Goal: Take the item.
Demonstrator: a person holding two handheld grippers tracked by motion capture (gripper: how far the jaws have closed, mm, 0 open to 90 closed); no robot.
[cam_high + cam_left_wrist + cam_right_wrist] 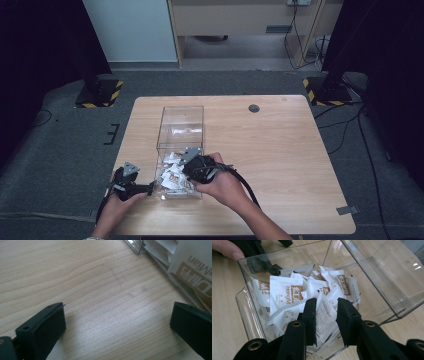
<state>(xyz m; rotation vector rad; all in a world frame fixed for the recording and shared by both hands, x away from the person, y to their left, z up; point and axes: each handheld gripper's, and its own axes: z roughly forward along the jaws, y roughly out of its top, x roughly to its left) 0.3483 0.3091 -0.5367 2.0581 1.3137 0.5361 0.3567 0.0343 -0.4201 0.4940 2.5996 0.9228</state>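
Observation:
A clear plastic box [180, 107] lies on the wooden table [280, 150], its near end heaped with white sachets [172, 176] printed in brown. In the right gripper view the sachets [284, 290] pile against the box wall [374, 277]. My right gripper [326, 315] reaches into the heap, jaws drawn close on one white sachet [325, 308] that stands up between them. From above, the right gripper [184, 174] is inside the box's near end. My left gripper [150, 189] rests just left of the box. Its jaws [117, 325] are wide apart over bare wood.
The far half of the box holds only a few sachets [182, 131]. A round cable hole [254, 108] sits in the table's far side. A person's thumb [227, 248] and the left gripper [259, 255] show behind the box. Bare wood stretches to the right.

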